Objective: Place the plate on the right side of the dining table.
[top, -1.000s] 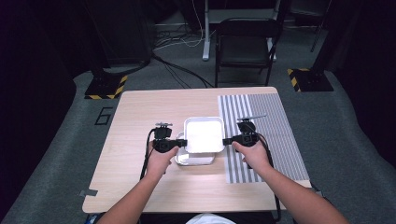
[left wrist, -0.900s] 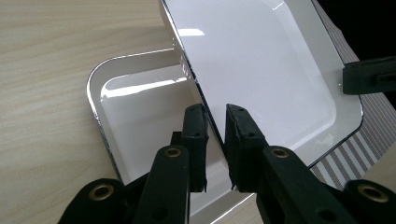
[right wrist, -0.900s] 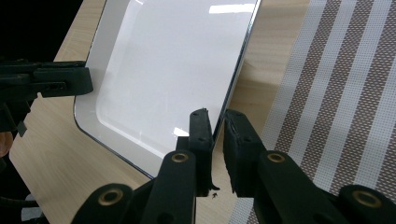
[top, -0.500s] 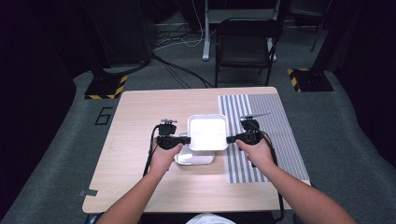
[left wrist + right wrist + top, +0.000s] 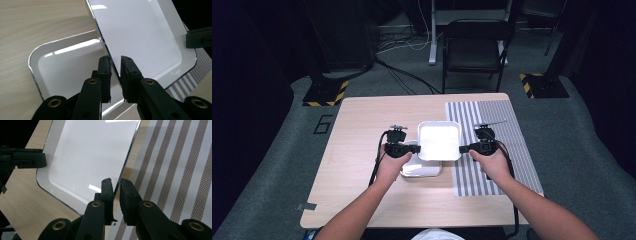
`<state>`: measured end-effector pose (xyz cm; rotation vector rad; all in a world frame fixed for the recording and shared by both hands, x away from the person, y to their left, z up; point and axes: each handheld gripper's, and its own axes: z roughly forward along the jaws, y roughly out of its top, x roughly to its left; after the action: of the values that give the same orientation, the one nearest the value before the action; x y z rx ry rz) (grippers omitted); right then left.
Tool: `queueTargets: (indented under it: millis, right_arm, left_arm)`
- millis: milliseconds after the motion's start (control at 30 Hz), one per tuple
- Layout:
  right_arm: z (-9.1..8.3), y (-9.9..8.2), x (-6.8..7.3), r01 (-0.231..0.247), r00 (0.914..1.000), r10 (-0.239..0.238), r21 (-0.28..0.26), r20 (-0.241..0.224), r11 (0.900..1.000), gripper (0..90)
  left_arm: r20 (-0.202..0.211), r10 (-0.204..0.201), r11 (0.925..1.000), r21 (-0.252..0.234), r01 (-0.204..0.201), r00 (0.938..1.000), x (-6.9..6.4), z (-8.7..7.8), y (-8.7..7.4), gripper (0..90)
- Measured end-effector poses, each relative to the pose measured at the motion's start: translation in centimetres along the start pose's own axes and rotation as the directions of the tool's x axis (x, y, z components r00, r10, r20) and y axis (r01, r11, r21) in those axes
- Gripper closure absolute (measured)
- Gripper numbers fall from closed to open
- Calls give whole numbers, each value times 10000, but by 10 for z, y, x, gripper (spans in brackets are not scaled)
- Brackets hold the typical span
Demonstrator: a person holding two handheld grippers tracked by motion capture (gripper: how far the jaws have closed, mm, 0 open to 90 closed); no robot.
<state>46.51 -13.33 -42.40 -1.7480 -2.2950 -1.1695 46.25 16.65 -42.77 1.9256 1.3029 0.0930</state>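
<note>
Below held tray [image 5: 439, 140]: second tray [image 5: 422, 170]; striped mat [image 5: 512, 145] rightward

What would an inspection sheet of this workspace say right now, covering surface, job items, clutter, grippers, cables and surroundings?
Surface: wooden table, striped mat on its right side.
Job's things: upper white tray held by opposite edges above a lower white tray lying on the table.
Clutter: nothing seen.
Grippers: left gripper and right gripper, jaws clamped on the upper tray's rims.
Cables: gripper cables; floor cables behind.
Surroundings: black chair, dark room.
</note>
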Motion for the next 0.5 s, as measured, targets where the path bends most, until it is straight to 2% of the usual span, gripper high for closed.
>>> queueTargets:
  millis: [500]
  right_arm:
    - [-10, -2, -10, -134, 9994, 139, -156, 319, 9998, 815]
  left_arm:
    - [212, 143, 9997, 217, -147, 9997, -10, 12, 7, 786]
